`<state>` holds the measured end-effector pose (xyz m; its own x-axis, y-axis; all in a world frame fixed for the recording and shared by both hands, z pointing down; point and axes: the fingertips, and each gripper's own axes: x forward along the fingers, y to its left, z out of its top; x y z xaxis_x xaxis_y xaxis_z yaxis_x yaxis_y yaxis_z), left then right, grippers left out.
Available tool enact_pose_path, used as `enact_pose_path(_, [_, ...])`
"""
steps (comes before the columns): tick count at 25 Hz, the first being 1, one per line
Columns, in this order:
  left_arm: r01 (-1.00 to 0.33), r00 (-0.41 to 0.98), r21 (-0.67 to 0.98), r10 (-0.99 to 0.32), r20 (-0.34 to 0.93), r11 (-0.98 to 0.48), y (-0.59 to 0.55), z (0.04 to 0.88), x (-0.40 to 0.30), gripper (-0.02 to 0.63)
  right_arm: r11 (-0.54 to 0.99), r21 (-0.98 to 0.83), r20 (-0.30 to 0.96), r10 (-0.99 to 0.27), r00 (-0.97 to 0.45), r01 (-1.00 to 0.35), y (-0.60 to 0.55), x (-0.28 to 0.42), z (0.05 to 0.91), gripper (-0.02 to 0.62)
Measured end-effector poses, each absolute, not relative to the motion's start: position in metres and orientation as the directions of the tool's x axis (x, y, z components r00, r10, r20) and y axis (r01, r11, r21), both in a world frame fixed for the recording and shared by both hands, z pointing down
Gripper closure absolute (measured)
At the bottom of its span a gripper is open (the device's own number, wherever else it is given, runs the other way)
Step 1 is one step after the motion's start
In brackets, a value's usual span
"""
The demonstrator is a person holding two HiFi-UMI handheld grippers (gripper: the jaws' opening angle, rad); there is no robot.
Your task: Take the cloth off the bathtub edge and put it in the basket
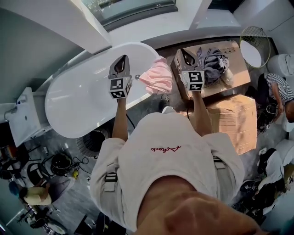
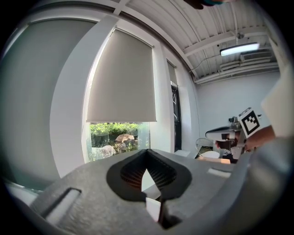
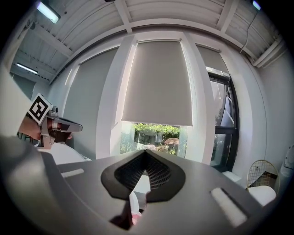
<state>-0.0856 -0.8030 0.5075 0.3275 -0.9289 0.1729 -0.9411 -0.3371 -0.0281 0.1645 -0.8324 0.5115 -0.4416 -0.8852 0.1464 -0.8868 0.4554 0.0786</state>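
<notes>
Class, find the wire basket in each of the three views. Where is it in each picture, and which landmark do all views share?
Head view: wire basket at top right, beyond the cardboard boxes.
Left gripper view: basket small, right of centre.
Right gripper view: basket near the lower right edge.
Shared landmark: the window.

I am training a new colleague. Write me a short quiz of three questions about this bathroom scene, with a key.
1. True or false: the pink cloth lies in the wire basket.
2. The left gripper and the right gripper are: A) both open; B) both shut and empty; C) both shut on the cloth.
3. What lies in the cardboard box?
Key: 1 false, it hangs over the bathtub edge; 2 B; 3 grey clothes.
</notes>
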Motion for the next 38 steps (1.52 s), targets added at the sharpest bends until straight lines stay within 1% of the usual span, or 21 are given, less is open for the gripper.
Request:
enact_pose_path(7, [-0.954, 0.282, -0.046, -0.941, 0.189, -0.295, -0.842, 0.512, -0.074, 0.606, 0.498, 0.057, 0.167, -0.859, -0.484, -0.865, -0.878, 0.177, 0.525, 0.589])
enact_pose_path(11, [-0.956, 0.271, -0.049, -0.936, 0.226, -0.289, -0.864, 0.531, -0.073, 0.606, 0.518, 0.041, 0.208, -0.841, -0.499, -0.855, -0.901, 0.177, 0.549, 0.589])
enact_pose_path(17, [-0.963, 0.256, 0.003, -0.904, 0.343, -0.271, -0.863, 0.595, -0.084, 0.606, 0.545, -0.012, 0.328, -0.790, -0.518, -0.838, -0.904, 0.163, 0.614, 0.589])
enact_pose_path(25, [-0.937, 0.343, 0.123, -0.789, 0.509, -0.328, -0.851, 0.703, -0.079, 0.604, 0.539, -0.059, 0.506, -0.709, -0.491, -0.840, -0.881, 0.147, 0.714, 0.589])
enact_pose_path(32, [-0.915, 0.403, 0.239, -0.688, 0.603, -0.326, -0.832, 0.796, -0.065, 0.604, 0.518, -0.125, 0.621, -0.625, -0.474, -0.846, -0.853, 0.140, 0.801, 0.589])
enact_pose_path(38, [-0.896, 0.441, 0.292, -0.612, 0.657, -0.333, -0.820, 0.858, -0.051, 0.604, 0.490, -0.200, 0.695, -0.539, -0.476, -0.848, -0.834, 0.139, 0.868, 0.589])
